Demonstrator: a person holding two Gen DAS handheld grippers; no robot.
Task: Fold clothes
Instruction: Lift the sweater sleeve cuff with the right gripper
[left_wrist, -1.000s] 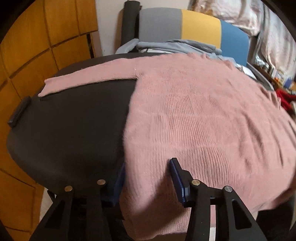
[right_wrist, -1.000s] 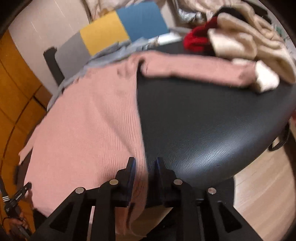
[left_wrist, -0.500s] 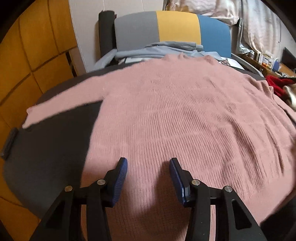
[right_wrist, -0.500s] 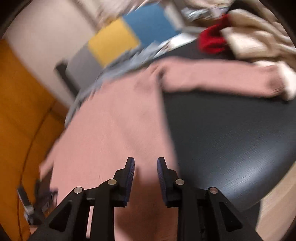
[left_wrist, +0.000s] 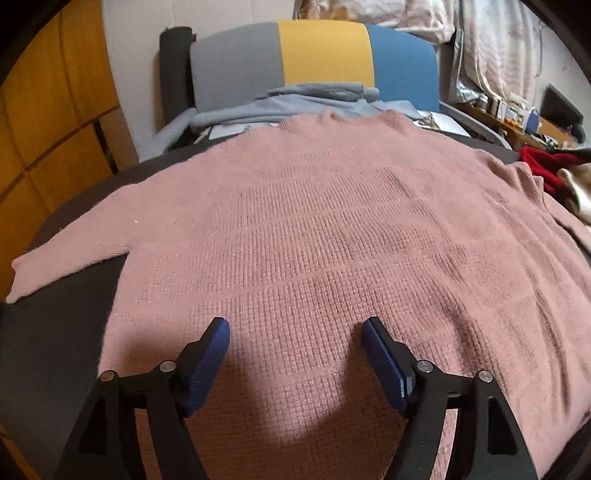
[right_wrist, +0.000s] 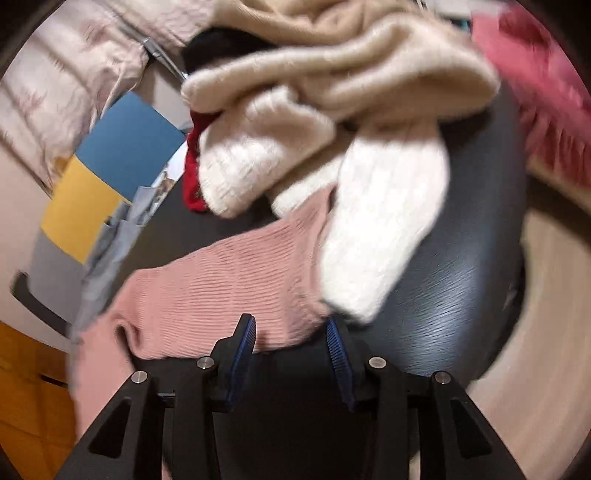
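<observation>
Both grippers have swung across the pink sweater (left_wrist: 314, 229), jaws just widening: left gripper (left_wrist: 295, 332) spread, right gripper (right_wrist: 290, 328) apart, empty; no legible writing.

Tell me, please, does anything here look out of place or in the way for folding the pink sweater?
Yes. The pink sweater lies flat, but its right sleeve runs under a heap of cream knitwear at the table's edge, so the cuff is hidden and pinned. A red garment is also mixed into that heap.
</observation>
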